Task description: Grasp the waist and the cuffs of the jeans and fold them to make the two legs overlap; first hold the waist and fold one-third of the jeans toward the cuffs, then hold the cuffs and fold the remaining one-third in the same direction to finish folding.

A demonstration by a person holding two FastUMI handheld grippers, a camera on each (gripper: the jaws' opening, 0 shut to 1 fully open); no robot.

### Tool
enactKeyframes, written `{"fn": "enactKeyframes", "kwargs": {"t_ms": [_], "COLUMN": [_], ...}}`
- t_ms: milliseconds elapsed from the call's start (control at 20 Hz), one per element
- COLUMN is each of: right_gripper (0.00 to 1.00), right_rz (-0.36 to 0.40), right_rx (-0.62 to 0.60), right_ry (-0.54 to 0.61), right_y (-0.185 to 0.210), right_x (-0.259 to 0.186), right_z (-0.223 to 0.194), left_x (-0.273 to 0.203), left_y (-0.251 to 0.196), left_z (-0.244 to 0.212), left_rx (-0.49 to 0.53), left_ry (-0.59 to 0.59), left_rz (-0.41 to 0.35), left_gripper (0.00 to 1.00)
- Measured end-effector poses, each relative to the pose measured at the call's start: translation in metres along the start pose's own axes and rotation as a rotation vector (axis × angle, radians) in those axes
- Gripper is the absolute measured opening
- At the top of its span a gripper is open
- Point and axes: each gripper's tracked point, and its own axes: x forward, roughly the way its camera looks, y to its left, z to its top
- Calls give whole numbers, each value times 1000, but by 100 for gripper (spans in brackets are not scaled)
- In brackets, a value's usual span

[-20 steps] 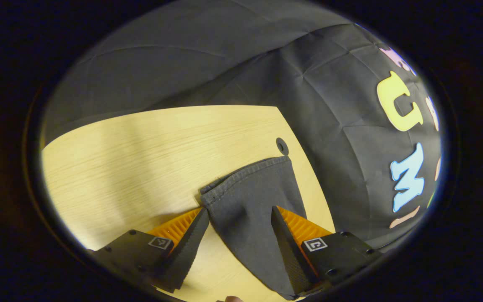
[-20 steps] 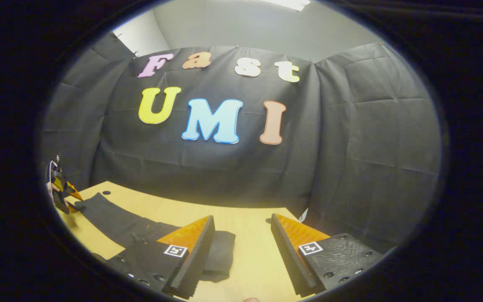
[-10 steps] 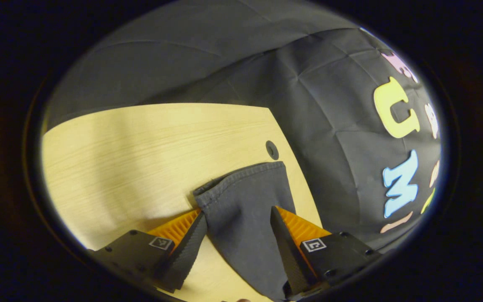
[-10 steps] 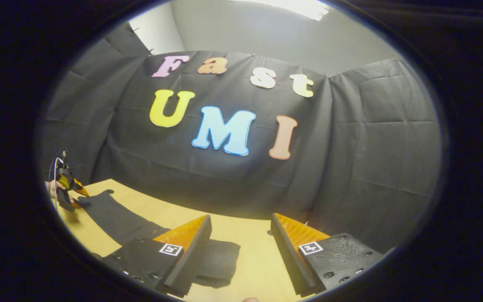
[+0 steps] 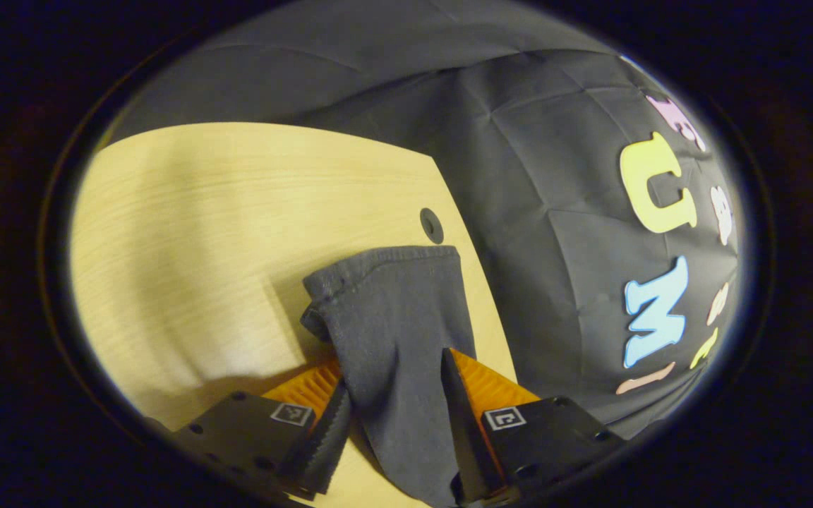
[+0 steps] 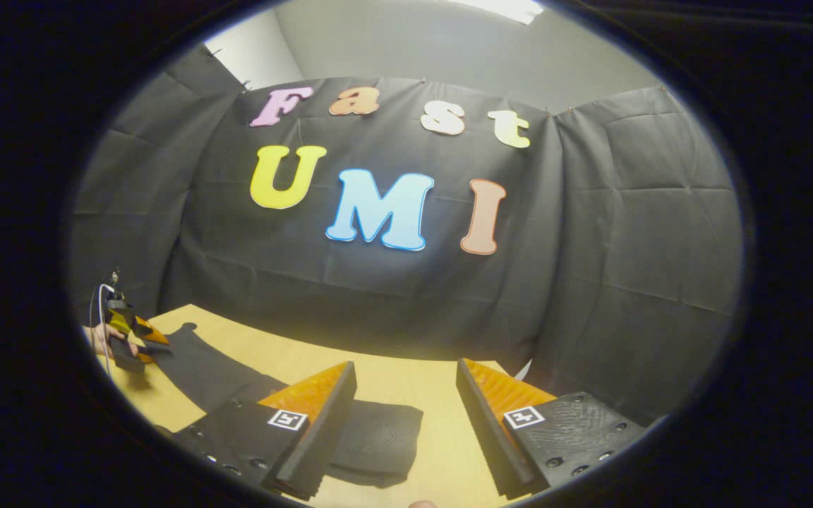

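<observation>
Jeans (image 6: pixel 237 377) laid lengthwise on table (image 5: pixel 188 233), long axis run from cuff to waist. Cuff (image 5: pixel 392 303) draped between left gripper (image 5: pixel 392 395) fingers, lifted off wood; whether fingers pinch cloth cannot be told. Right gripper (image 6: pixel 406 423) held spread, nothing gripped; waist (image 6: pixel 378 444) seen low between fingers, nearer that hand.

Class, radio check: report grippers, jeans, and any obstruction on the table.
Left gripper astride the jeans cuff, grip not confirmed. Right gripper open above the folded waist end. Jeans stretched along the table. Nothing in the way.
</observation>
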Motion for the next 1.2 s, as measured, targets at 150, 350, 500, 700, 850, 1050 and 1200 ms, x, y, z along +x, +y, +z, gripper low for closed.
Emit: {"fn": "enactKeyframes", "kwargs": {"t_ms": [150,350,500,700,850,1050,1200], "right_gripper": [85,85,85,85,85,85,85], "right_rz": [-11,-19,-15,-7,3,19,38], "right_rx": [-7,0,1,4,20,41,60], "right_ry": [0,10,18,10,6,1,-1], "right_y": [-5,-10,-11,-15,-17,-19,-20], "right_x": [0,0,0,-2,-3,-4,-3], "right_z": [0,-5,-8,-7,-7,-9,-10], "left_x": [8,11,-1,-20,-34,-55,-69], "left_y": [2,14,7,-37,-76,-128,-180], "left_z": [-3,8,2,6,4,-13,-40], "left_rx": [38,-20,2,49,49,95,153], "left_ry": [-1,-16,-11,-36,-49,-56,-41], "left_rz": [16,33,21,-65,-125,-191,-244], "left_gripper": [66,18,11,11,11,11,10]}}
